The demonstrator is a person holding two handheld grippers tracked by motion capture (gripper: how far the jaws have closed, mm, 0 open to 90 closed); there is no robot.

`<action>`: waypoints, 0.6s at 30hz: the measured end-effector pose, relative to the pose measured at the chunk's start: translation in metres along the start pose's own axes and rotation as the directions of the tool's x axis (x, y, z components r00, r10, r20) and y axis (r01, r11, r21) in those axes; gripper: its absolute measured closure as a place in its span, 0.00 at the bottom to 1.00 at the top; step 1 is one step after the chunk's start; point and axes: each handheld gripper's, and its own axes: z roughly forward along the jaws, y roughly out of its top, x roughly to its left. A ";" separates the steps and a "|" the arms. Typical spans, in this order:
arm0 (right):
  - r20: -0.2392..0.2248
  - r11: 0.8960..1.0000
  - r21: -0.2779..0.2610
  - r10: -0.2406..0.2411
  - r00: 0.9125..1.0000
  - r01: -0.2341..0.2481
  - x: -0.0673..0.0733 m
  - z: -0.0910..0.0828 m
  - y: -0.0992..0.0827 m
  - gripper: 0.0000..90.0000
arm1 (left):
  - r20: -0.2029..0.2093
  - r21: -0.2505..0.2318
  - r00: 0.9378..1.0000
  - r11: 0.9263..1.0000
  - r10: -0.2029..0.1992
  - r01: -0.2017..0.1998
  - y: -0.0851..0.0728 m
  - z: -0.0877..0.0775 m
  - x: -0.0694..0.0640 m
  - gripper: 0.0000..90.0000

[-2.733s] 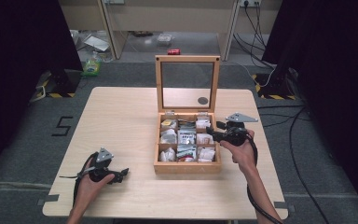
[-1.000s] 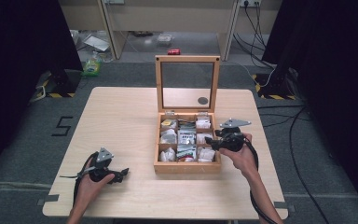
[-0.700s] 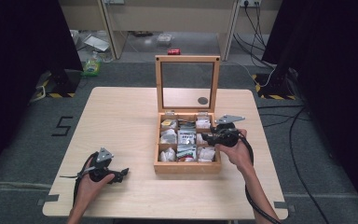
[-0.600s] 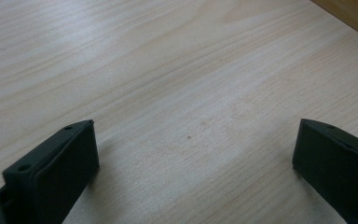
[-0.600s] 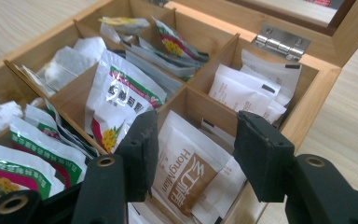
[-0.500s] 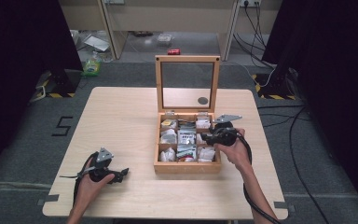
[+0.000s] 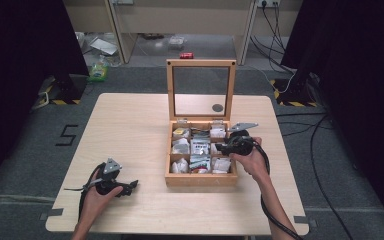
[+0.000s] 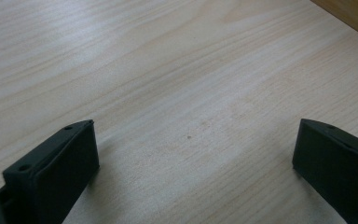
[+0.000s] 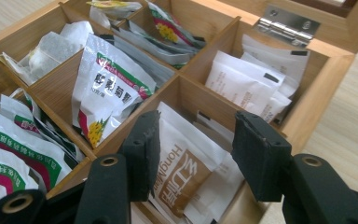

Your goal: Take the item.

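Right gripper [image 9: 193, 154] lowered into the wooden tea box [image 7: 200, 177], seen right of centre in the high view, jaws astride a white sachet with a brown panel [image 9: 186, 170] lying in a compartment at the lower middle of the right gripper view. Jaws half spread, having just been closing, with that sachet between them; pads standing clear of the paper on both sides, so nothing grasped yet (no pinch or crease visible on the packet). Same gripper [image 7: 222, 148] in the high view poised over the box's right-hand column of compartments, held by the right hand [image 7: 250, 160] coming up from the bottom edge. Just above the sachet's compartment in the right gripper view, a cell of plain white packets [image 9: 256, 84] beside a metal hinge [image 9: 286, 25]; to the left, a white sachet with green and red print and yellow flowers [image 9: 107, 88], propped upright in its own cell. Glass-paned lid [image 7: 200, 87] standing open and upright at the far side of the box. Left gripper [image 7: 125, 187] at the lower left of the high view, resting low on the pale wooden table [image 7: 130, 130], well apart from the box. In the left gripper view, left gripper [image 8: 193, 177] spread wide, released, only bare tabletop [image 8: 168, 70] between its jaws.
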 end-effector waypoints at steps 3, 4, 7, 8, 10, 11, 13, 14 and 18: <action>-0.002 1.000 0.012 0.002 1.000 -0.002 0.002 0.003 0.000 0.57 | 0.000 0.000 1.000 1.000 0.000 0.000 0.000 0.000 0.000 0.00; 0.001 1.000 0.016 0.000 1.000 0.000 0.001 0.005 -0.001 0.57 | 0.000 0.000 1.000 1.000 0.000 0.000 0.000 0.000 0.000 0.00; 0.001 1.000 0.020 0.002 1.000 -0.002 0.001 0.007 -0.001 0.58 | 0.000 0.000 1.000 1.000 0.000 0.000 0.000 0.000 0.000 0.00; 0.002 1.000 0.022 0.003 1.000 -0.003 0.001 0.007 -0.001 0.58 | 0.000 0.000 1.000 1.000 0.000 0.000 0.000 0.000 0.000 0.00; -0.004 1.000 0.026 -0.001 1.000 0.001 0.002 0.007 -0.001 0.59 | 0.000 0.000 1.000 1.000 0.000 0.000 0.000 0.000 0.000 0.00; -0.006 1.000 0.028 0.000 1.000 0.001 0.002 0.008 -0.002 0.59 | 0.000 0.000 1.000 1.000 0.000 0.000 0.000 0.000 0.000 0.00; -0.010 0.999 0.034 0.001 1.000 -0.001 0.002 0.009 -0.002 0.62 | 0.000 0.000 1.000 1.000 0.000 0.000 0.000 0.000 0.000 0.00; -0.013 0.999 0.038 0.002 1.000 -0.002 0.002 0.009 -0.003 0.63 | 0.000 0.000 1.000 1.000 0.000 0.000 0.000 0.000 0.000 0.00; -0.030 0.999 0.044 0.016 0.999 -0.014 0.001 0.010 -0.004 0.67 | 0.000 0.000 1.000 1.000 0.000 0.000 0.000 0.000 0.000 0.00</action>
